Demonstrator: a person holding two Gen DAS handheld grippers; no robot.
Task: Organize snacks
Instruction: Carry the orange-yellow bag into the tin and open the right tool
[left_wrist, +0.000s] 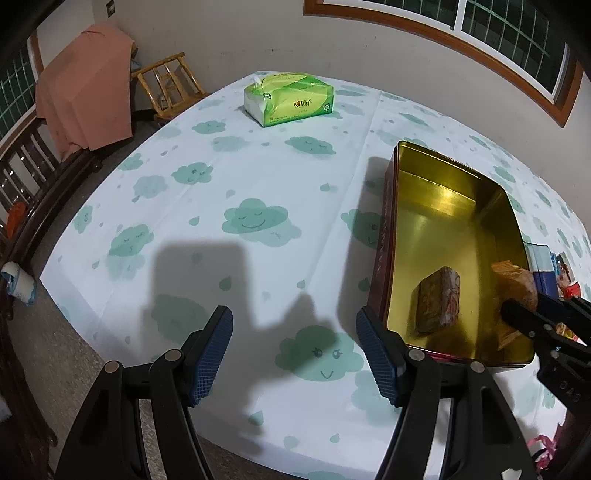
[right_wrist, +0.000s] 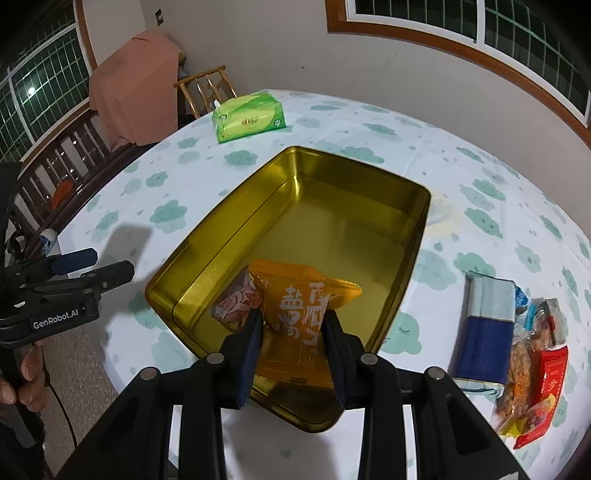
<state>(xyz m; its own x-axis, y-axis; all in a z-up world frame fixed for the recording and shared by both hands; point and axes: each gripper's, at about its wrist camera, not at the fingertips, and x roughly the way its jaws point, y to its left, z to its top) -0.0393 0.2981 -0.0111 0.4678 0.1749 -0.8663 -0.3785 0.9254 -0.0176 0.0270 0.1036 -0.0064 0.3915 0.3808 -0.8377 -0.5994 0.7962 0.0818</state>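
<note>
A gold-lined metal tin (right_wrist: 332, 229) lies open on the cloud-print tablecloth. My right gripper (right_wrist: 291, 317) is shut on an orange snack packet (right_wrist: 306, 299), holding it tilted over the tin's near end. A small pink-wrapped snack (right_wrist: 236, 302) lies on the tin's floor just left of the packet. In the left wrist view the same tin (left_wrist: 443, 229) and wrapped snack (left_wrist: 439, 299) sit to the right. My left gripper (left_wrist: 293, 332) stands open over bare cloth beside the tin's left wall, with nothing between its fingers. The right gripper (left_wrist: 524, 308) enters from the right edge with the orange packet (left_wrist: 517, 284).
A green tissue pack (right_wrist: 249, 116) sits at the far side of the table. Right of the tin lie a blue-and-grey box (right_wrist: 484, 328) and a pile of several snack packets (right_wrist: 532, 369). A wooden chair (left_wrist: 170, 85) and a cloth-draped bench (left_wrist: 85, 110) stand beyond the table's left edge.
</note>
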